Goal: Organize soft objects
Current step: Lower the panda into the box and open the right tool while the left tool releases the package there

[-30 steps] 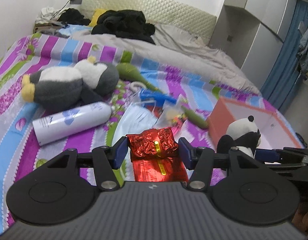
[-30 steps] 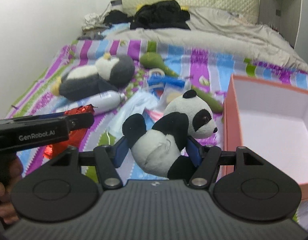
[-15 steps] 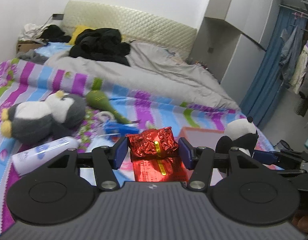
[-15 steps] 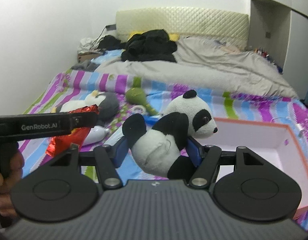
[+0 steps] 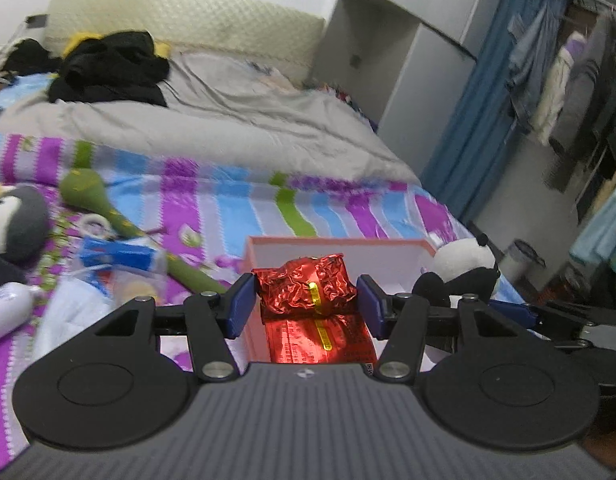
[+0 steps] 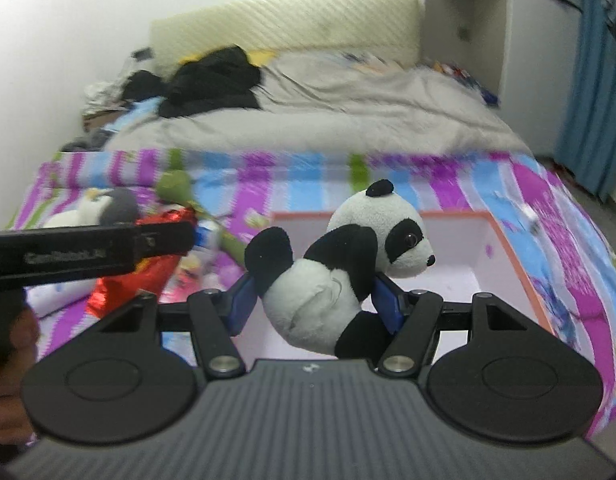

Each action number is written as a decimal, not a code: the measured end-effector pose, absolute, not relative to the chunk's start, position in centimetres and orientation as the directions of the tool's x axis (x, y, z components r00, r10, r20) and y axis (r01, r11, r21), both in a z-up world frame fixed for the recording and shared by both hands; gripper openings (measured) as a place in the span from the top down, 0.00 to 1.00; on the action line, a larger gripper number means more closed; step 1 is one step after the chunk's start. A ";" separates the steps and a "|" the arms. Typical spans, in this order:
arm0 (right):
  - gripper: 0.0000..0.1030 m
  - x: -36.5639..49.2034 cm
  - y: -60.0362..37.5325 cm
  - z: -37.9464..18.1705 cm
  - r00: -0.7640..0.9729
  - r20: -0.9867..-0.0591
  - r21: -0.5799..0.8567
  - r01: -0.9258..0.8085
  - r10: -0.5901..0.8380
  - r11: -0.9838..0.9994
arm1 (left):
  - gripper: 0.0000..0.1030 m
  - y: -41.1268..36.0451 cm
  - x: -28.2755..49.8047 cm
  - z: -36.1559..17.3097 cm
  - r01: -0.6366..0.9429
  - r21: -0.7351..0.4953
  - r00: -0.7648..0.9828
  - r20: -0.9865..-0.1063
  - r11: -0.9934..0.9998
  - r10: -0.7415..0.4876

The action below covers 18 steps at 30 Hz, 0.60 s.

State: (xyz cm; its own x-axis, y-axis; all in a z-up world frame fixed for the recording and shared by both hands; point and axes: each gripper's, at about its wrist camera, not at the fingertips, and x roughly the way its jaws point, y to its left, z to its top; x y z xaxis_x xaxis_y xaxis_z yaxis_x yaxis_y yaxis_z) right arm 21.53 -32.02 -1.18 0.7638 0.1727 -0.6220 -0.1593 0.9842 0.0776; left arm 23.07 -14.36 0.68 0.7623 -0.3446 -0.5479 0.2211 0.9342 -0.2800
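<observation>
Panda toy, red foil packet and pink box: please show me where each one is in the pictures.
panda toy (image 6: 328,280), right wrist view, on its white belly.
red foil packet (image 5: 308,286), left wrist view, on its crumpled top.
pink box (image 6: 512,248), right wrist view, on its right wall.

Penguin plush (image 5: 11,220) cut by left edge; striped bedspread (image 6: 308,176) motion-blurred.

The side of the left gripper (image 6: 87,250) bears white lettering, too blurred by motion to read for certain; the red foil packet (image 5: 308,292) carries a yellow strip and fine print on its lower face, both too small to make out; no other writing can be read anywhere.
</observation>
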 end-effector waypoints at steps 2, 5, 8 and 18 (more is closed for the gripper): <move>0.36 22.7 -33.3 -2.5 0.745 -0.650 0.080 -0.128 0.149 0.989 | 0.41 -15.6 24.8 -0.5 0.227 -0.286 0.740 -0.570 0.931 -0.356; 0.36 24.2 -34.9 -4.3 0.715 -0.687 0.094 -0.090 0.130 0.992 | 0.41 -17.4 26.9 -2.3 0.238 -0.300 0.705 -0.601 0.924 -0.377; 0.36 26.0 -36.3 -6.0 0.686 -0.718 0.093 -0.070 0.115 0.993 | 0.41 -19.0 29.2 -4.4 0.240 -0.306 0.661 -0.643 0.921 -0.386; 0.34 29.6 -39.9 -11.7 0.572 -0.812 0.140 0.008 0.111 0.990 | 0.40 -22.7 33.7 -9.6 0.253 -0.307 0.546 -0.738 0.917 -0.398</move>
State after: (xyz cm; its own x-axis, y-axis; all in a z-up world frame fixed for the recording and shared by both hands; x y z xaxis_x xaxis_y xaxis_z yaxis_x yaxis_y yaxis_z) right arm 29.60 -39.88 -11.66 0.5724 0.1106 -0.8125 0.0076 0.9901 0.1402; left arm 33.74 -22.70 -9.63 0.5455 -0.3980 -0.7376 0.2534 0.9172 -0.3075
